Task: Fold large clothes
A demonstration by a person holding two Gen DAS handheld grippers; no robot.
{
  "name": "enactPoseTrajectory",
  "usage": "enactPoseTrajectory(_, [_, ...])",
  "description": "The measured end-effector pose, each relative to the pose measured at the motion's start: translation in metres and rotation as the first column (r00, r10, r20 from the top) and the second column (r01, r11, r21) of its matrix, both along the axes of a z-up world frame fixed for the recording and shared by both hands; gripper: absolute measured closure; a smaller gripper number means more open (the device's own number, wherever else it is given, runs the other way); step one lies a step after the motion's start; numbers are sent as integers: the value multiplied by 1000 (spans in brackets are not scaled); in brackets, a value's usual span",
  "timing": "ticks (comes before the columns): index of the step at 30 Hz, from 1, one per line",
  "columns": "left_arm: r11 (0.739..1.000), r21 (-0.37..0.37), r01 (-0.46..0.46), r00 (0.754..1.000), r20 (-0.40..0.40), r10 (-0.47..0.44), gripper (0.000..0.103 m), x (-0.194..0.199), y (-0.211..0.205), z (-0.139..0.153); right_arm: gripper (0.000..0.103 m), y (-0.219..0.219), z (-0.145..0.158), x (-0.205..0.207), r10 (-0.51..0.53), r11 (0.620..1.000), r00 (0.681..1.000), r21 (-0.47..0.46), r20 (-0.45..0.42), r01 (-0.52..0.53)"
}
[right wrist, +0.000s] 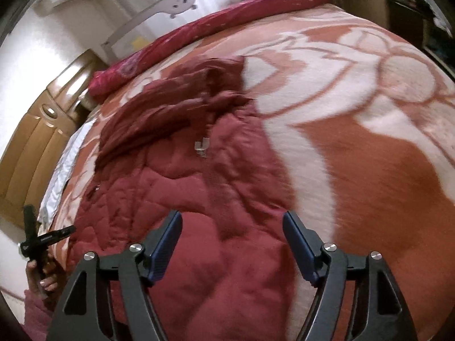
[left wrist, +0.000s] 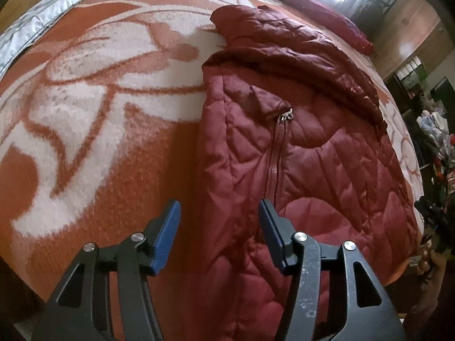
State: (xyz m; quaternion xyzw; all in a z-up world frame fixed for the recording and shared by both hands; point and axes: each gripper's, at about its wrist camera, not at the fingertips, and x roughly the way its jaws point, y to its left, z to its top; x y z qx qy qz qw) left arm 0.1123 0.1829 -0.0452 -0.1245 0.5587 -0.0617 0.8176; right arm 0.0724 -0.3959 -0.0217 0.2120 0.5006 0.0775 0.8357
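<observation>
A dark red quilted jacket lies folded lengthwise on the bed, its zipper pull facing up and its hood or collar end at the far side. My left gripper is open and empty, hovering above the jacket's near left edge. The jacket also shows in the right wrist view, with the metal zipper pull. My right gripper is open and empty above the jacket's near right edge. Each gripper shows at the other view's edge: the right one, the left one.
The bed is covered by an orange and white patterned blanket. A red bolster lies along the headboard side. Wooden cabinets stand beside the bed. Cluttered shelves stand at the right.
</observation>
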Motion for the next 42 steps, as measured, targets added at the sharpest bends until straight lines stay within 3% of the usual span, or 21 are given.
enactPoseTrajectory(5, [999,-32,-1,1000,-20,1,47,-9,6,-6,28,-25,-19,-13,-36,998,998,43,-54,39])
enactPoseTrajectory(11, [999,-50,16,999,-42,-19,47,-16,5,-12,28,-21,-44,-16,-3,991,995,136,-105,18])
enactPoseTrajectory(14, [998,-57,26,998,-47,-29,39,-19,4,-13,28,-16,-53,-16,23,984,992,179,-127,0])
enactPoseTrajectory(25, [988,-135,71,994,-68,-81,26,-33,5,-24,27,-8,-58,-28,135,949,982,304,-131,-90])
enactPoseTrajectory(29, [984,-149,99,992,-59,-109,26,-40,0,-25,27,-4,-63,-31,175,926,977,356,-120,-122])
enactPoseTrajectory(34, [963,-224,153,984,-55,-169,25,-42,-11,-25,27,-7,-72,-27,178,890,978,441,-110,-113])
enactPoseTrajectory(38, [952,-236,194,977,-40,-209,25,-43,-20,-25,29,-2,-73,-28,207,885,973,444,-104,-141])
enactPoseTrajectory(39, [950,-237,205,975,-31,-218,30,-43,-21,-24,32,-1,-73,-28,211,887,972,438,-104,-146])
enactPoseTrajectory(40, [948,-235,213,974,-25,-225,46,-43,-23,-24,43,0,-72,-28,214,891,971,429,-104,-150])
enactPoseTrajectory(42, [948,-223,228,972,-12,-236,66,-44,-26,-20,62,1,-73,-29,219,887,969,436,-110,-152])
